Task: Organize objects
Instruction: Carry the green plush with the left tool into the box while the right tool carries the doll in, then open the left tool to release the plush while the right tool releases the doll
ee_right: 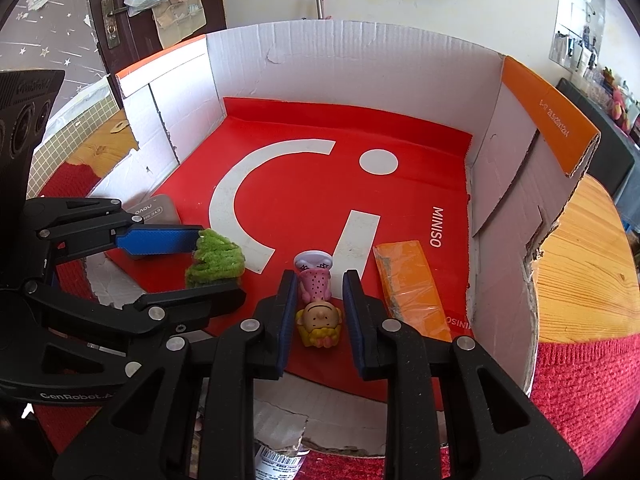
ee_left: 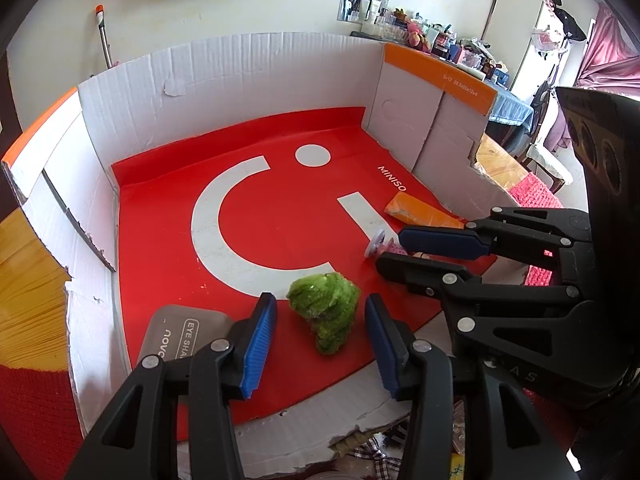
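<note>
While my left gripper (ee_left: 320, 332) has its jaws spread clear of the green tuft (ee_left: 325, 309) on the box floor (ee_left: 280, 224), my right gripper (ee_right: 320, 312) pinches the doll (ee_right: 318, 308), which lies lengthwise between its jaws, head toward me.

1. The grey eyeshadow case (ee_left: 176, 336) is partly covered by the left gripper's (ee_left: 320, 340) finger, and its lettering is cut short.
2. In the left wrist view the right gripper's (ee_left: 404, 250) fingers hide most of the small doll (ee_left: 382, 242); only its base and a bit of pink show.
3. The orange packet's (ee_left: 420, 212) near end is hidden behind the same fingers.
4. Items on the far shelf (ee_left: 440, 40) are too small to identify.
</note>
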`<state>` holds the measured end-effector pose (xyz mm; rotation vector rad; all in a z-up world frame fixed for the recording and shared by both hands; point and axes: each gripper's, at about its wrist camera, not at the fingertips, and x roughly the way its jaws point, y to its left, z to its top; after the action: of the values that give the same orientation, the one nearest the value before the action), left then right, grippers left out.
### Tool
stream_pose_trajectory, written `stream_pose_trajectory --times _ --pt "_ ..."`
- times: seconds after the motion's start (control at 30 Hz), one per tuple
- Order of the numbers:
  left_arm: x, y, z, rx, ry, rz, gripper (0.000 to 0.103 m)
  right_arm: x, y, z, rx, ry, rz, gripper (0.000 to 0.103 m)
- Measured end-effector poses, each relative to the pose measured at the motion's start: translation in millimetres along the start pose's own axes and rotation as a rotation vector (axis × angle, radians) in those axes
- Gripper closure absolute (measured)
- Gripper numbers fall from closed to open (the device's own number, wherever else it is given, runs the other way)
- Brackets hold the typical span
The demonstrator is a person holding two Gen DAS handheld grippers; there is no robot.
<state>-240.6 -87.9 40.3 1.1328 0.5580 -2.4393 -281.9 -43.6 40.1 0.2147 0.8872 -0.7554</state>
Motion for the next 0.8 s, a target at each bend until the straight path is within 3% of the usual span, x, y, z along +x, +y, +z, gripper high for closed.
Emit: stream_pose_trajectory --times 0.37,0.57,0.73,0.8 --pt "-2 -1 0 -0.008 -0.01 -0.008 0.052 -4 -1 0 0.004 -0.004 -0.001 0.079" --pt "-6 -2 -1 -0.009 -0.021 -0.008 0.047 -15 -3 0 0.01 -0.024 -0.015 0.073" --pt "-13 -4 -2 -0.014 -0.035 -0.005 0.047 -28 -7 -1 0.026 -0.06 -0.052 0.047" --pt "-19 -6 -4 -0.013 -0.049 -0.008 0.047 -35 -9 -2 0.034 -0.074 -0.05 0.044"
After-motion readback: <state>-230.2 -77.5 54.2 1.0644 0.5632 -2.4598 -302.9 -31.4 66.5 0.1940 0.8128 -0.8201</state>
